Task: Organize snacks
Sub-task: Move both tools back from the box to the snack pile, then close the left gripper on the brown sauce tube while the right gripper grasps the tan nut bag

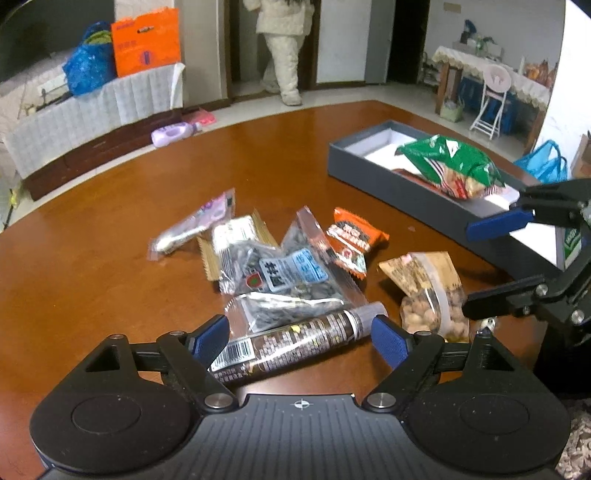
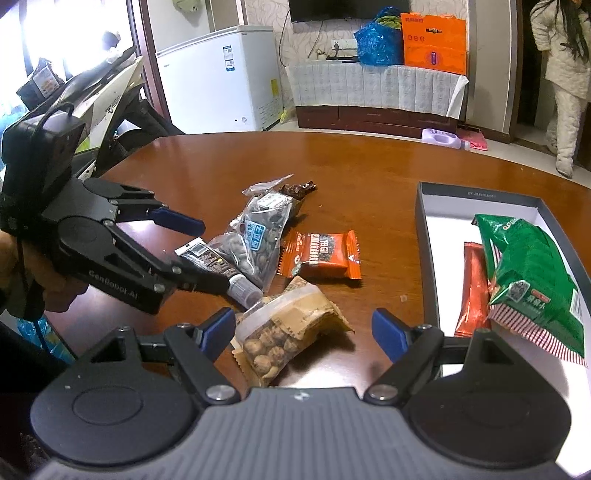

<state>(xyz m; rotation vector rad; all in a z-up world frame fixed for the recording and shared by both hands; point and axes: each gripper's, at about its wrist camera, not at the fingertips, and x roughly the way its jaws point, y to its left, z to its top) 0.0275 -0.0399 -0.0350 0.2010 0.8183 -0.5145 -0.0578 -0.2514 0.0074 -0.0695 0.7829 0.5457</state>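
Two grippers over a brown wooden table (image 1: 110,240): left gripper (image 1: 299,334) with jaws spread wide around a dark brown tube-shaped packet (image 1: 295,341) without pinching it, right gripper (image 2: 304,330) likewise spread and empty above a clear-windowed bag of nuts (image 2: 284,332). One grey open box (image 2: 480,199) at the right with two packets inside, one green bag (image 2: 532,273) lying over one red-orange stick packet (image 2: 474,288). Loose on the table between the grippers: one orange bar wrapper (image 2: 321,254), two clear seed bags (image 1: 291,269), one pale purple sachet (image 1: 192,229).

Home living room (freezer (image 2: 218,79), television (image 2: 347,9))
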